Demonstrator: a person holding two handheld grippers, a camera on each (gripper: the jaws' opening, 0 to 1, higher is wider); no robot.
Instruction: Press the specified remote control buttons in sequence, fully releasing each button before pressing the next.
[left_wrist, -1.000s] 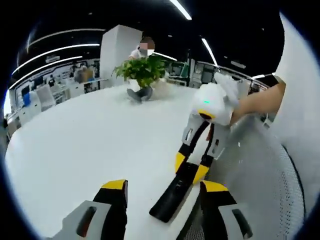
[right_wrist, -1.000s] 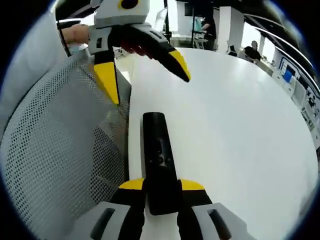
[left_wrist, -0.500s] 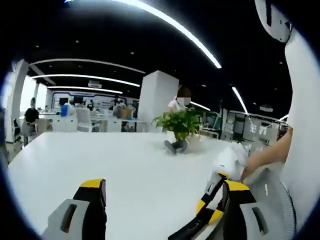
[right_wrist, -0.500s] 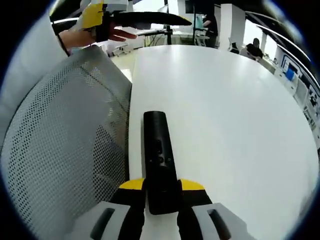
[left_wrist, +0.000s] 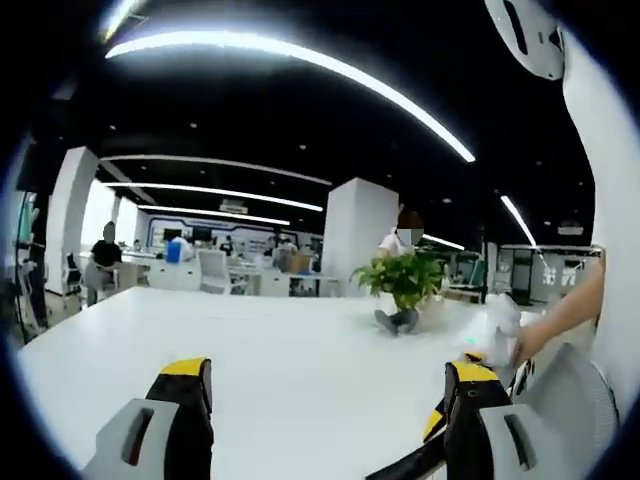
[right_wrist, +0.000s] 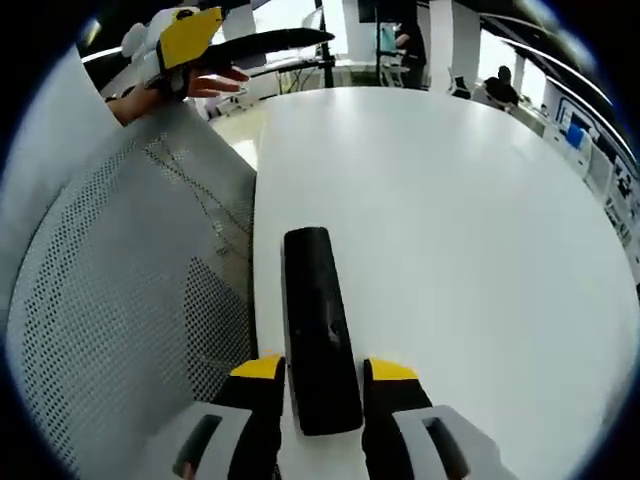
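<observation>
Right gripper (right_wrist: 322, 372) clamps the near end of the black remote (right_wrist: 316, 320) lying on the white table (right_wrist: 470, 230); buttons hard to make out. Left gripper (left_wrist: 330, 400) is raised, jaws spread wide and empty; the remote's tip is barely visible at its view's bottom edge.

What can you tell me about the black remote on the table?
The remote control is a long, slim black bar, likely plastic, with small dark buttons around its middle. It lies flat on the white table, near the table's edge. Its near end sits between the right gripper's yellow-tipped jaws, which flank it closely.
</observation>
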